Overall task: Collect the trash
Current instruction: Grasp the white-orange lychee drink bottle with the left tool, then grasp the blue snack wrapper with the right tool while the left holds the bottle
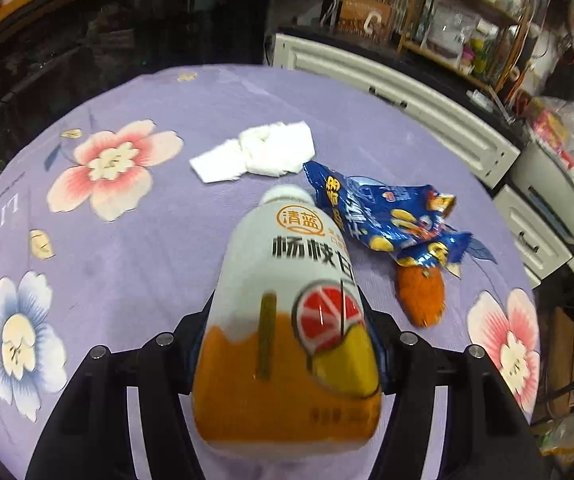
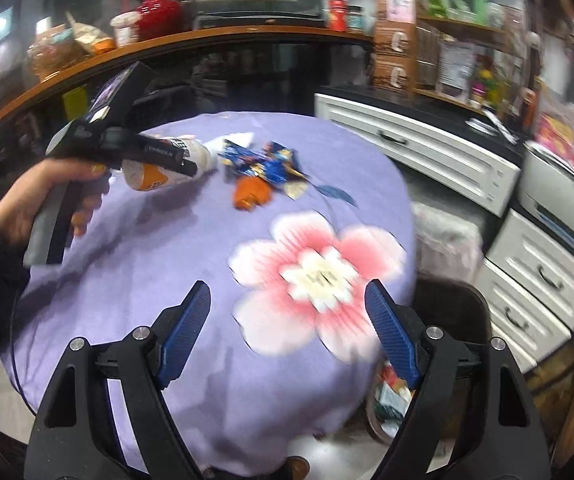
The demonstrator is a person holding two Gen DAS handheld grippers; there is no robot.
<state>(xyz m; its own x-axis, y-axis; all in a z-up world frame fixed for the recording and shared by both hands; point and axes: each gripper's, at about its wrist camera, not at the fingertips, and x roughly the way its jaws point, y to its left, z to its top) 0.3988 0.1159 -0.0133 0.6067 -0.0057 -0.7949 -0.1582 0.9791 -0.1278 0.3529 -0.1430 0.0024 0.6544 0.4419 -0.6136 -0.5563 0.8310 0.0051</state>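
Observation:
My left gripper (image 1: 287,328) is shut on a white and orange drink bottle (image 1: 287,312), held above the purple flowered tablecloth (image 1: 135,248). Past the bottle lie a crumpled white tissue (image 1: 259,152), a blue snack wrapper (image 1: 391,216) and an orange peel (image 1: 421,294). In the right wrist view the left gripper holds the bottle (image 2: 155,172) at the far left of the table, beside the wrapper (image 2: 265,164) and the peel (image 2: 251,194). My right gripper (image 2: 287,328) is open and empty above the table's near edge.
White drawer cabinets (image 2: 427,148) stand to the right of the table. A dark bin with rubbish in it (image 2: 391,400) sits on the floor below the table's right edge. A wooden counter with jars (image 2: 135,46) runs behind.

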